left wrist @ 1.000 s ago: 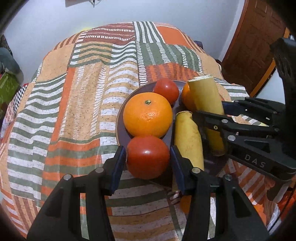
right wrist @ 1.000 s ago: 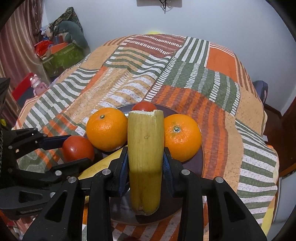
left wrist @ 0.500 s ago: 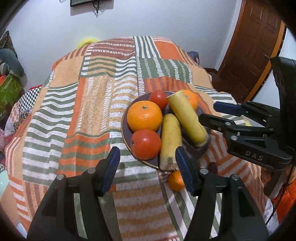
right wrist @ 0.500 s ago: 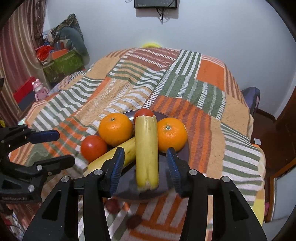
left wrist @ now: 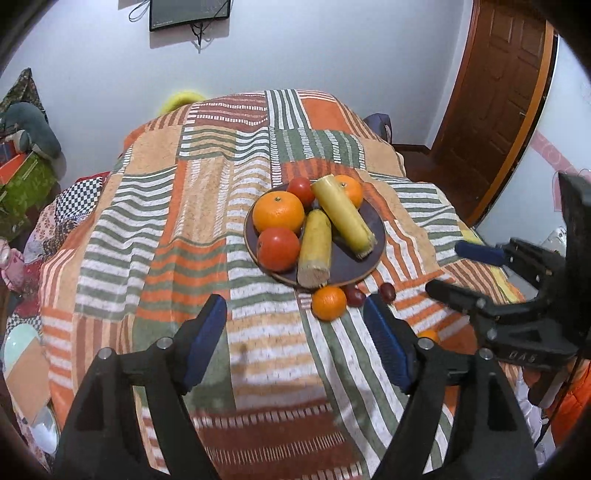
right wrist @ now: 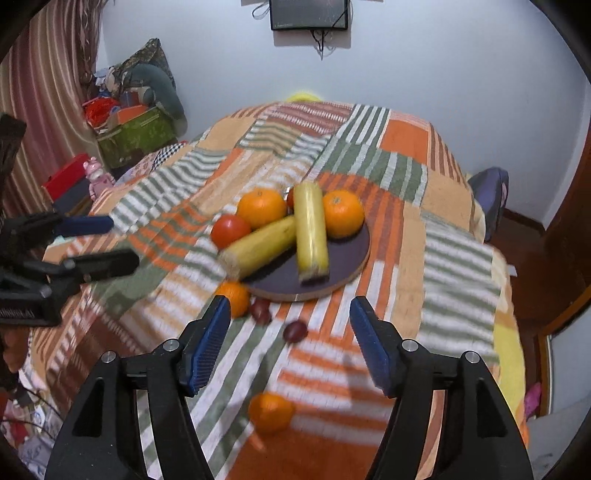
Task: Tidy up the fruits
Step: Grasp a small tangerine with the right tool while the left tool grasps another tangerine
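Plate [left wrist: 373,254] loaded with two oranges, two tomatoes, two banana pieces; small orange [left wrist: 328,302] seen beside it. Left gripper [left wrist: 295,332] and right gripper [right wrist: 290,332] held wide apart, nothing gripped.

A pale wall [left wrist: 332,55] carries a dark screen [left wrist: 190,13] with dangling cables. A wooden door [left wrist: 495,107] stands at right. A striped curtain [right wrist: 40,92] hangs beside cluttered boxes [right wrist: 133,136].

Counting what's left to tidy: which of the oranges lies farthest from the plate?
The small orange alone on the blanket, nearest the right gripper; another sits by the plate.
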